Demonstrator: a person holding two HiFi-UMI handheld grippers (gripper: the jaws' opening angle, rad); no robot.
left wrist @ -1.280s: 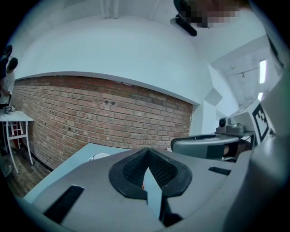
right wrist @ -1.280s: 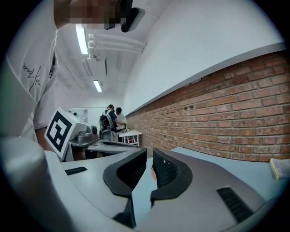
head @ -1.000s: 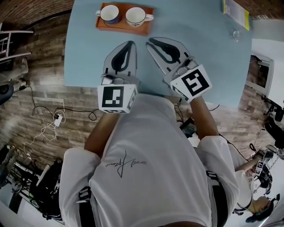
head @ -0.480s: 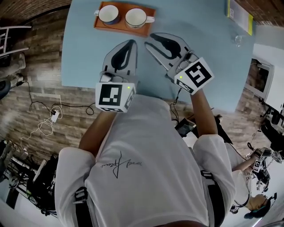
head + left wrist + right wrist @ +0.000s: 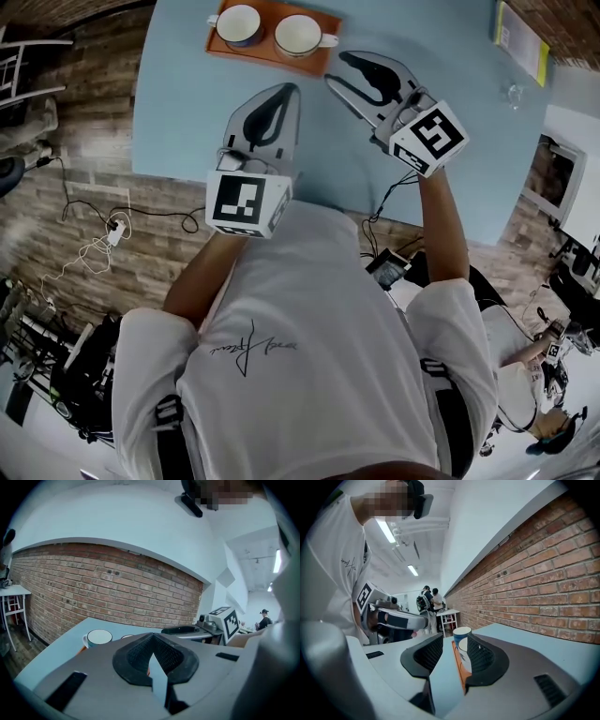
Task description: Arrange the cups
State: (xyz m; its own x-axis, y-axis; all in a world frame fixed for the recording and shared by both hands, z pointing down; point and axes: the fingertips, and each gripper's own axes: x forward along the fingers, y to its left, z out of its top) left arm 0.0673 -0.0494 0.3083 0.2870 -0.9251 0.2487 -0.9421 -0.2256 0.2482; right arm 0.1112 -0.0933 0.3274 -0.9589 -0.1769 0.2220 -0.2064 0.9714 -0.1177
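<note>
Your left gripper (image 5: 284,92) is shut, and its jaws hide most of the white ceramic cup (image 5: 300,34) in its own view. The blue-sided ceramic cup (image 5: 239,23) sits left of it on the orange rectangular tray (image 5: 272,52), cropped at the light-blue table (image 5: 187,103)'s far edge. Right gripper (image 5: 336,70) jaws have just been opening, nothing btwn them; brick wall (image 5: 93,583) beyond, wood-plank floor (image 5: 84,141).

1. The light blue table (image 5: 187,103) fills the upper part of the head view.
2. 1 orange tray (image 5: 267,54) lies on it at upper centre.
3. 1 yellow booklet (image 5: 521,42) lies at upper right, with a small clear object (image 5: 514,94) just below it.
</note>
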